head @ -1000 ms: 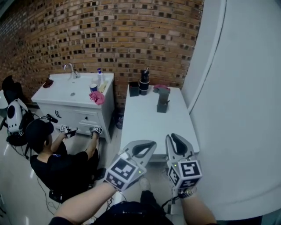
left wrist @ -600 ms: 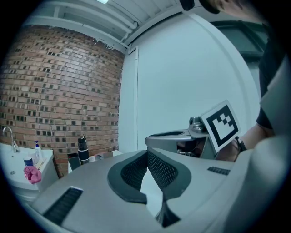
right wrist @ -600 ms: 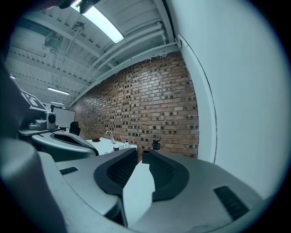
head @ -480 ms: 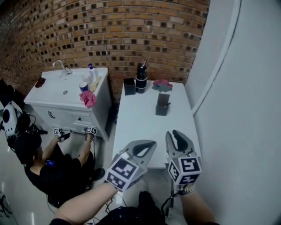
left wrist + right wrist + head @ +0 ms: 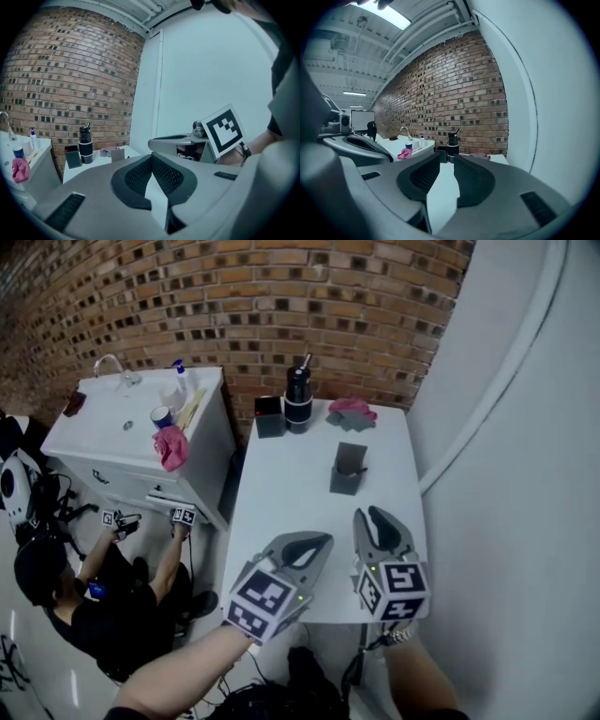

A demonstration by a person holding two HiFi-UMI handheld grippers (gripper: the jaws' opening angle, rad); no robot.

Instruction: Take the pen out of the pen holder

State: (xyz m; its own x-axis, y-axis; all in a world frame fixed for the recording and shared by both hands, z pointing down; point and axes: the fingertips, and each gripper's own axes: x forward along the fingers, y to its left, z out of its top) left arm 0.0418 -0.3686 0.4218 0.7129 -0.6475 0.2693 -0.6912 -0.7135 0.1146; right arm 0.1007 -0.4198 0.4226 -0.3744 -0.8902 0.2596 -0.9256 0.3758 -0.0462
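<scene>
The dark grey pen holder (image 5: 346, 470) stands on the white table (image 5: 281, 493), right of the middle, with a pen end poking out at its right side. It also shows small and far off as the pen holder (image 5: 117, 153) in the left gripper view. Both grippers hover over the table's near edge, well short of the holder. My left gripper (image 5: 314, 545) has its jaw tips touching and nothing in it; the left gripper view shows the same left gripper (image 5: 151, 157). My right gripper (image 5: 380, 521) is slightly open and empty, and bare table shows through the gap of the right gripper (image 5: 446, 157).
At the table's far edge stand a black bottle (image 5: 297, 399), a small black box (image 5: 269, 416) and a pink and grey cloth (image 5: 352, 412). A white sink cabinet (image 5: 94, 442) is at the left, with a person (image 5: 94, 596) sitting on the floor before it. A white wall (image 5: 525, 474) runs along the right.
The head view has come closer to the table. Both grippers have moved forward from over the floor to above the table's near edge.
</scene>
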